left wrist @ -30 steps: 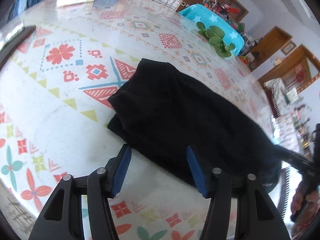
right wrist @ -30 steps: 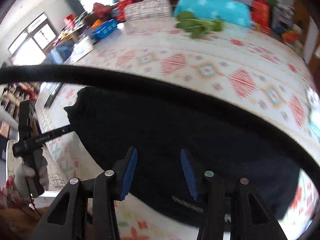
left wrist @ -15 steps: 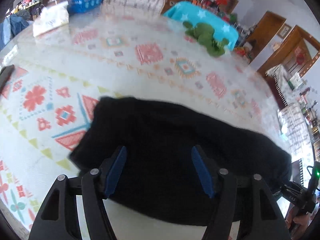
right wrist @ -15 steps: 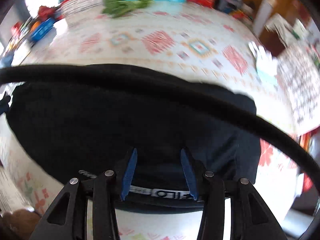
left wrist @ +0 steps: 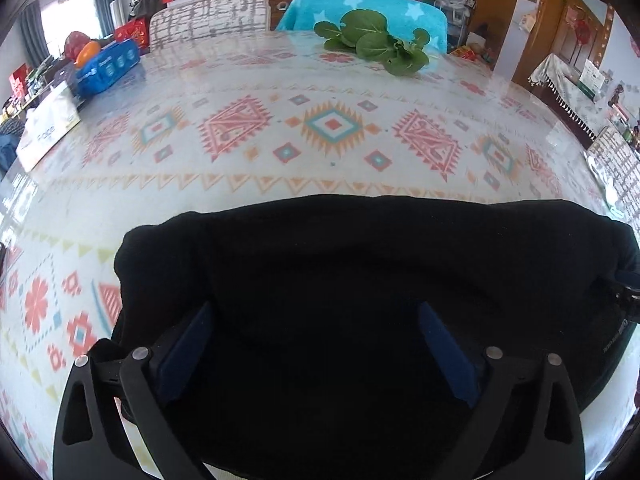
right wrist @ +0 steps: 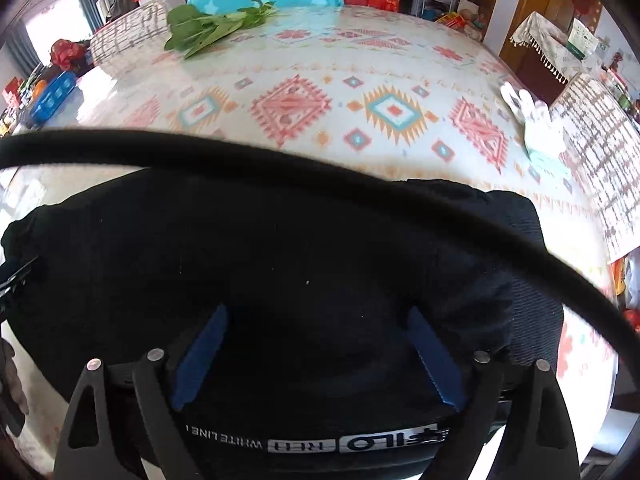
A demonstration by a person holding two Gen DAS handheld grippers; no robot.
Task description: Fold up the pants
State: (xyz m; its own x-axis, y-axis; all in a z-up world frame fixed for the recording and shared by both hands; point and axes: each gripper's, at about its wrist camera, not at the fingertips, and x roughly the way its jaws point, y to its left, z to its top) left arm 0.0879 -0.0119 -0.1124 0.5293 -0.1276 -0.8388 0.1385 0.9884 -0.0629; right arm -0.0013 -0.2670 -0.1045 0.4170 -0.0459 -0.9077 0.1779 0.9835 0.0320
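The black pants [left wrist: 360,264] lie folded in a wide flat bundle on the patterned tablecloth [left wrist: 332,128], near the front edge. My left gripper [left wrist: 316,352] is open, its blue pads spread over the bundle's left half. My right gripper [right wrist: 316,356] is open over the pants [right wrist: 280,248], right half. A waistband label [right wrist: 320,444] with white lettering shows at the near edge in the right wrist view. The right gripper's tip [left wrist: 628,300] shows at the far right of the left wrist view.
Green leafy vegetables [left wrist: 376,42] lie at the table's far side, also in the right wrist view [right wrist: 212,26]. A blue box [left wrist: 108,68] and a white tissue pack [left wrist: 48,128] sit far left. A white cloth item [right wrist: 536,120] lies right. A black cable [right wrist: 360,184] crosses the right wrist view.
Both grippers have swung from the bundle's ends to face it from the front, side by side. The right gripper's jaws have opened wider. The pants lie as before.
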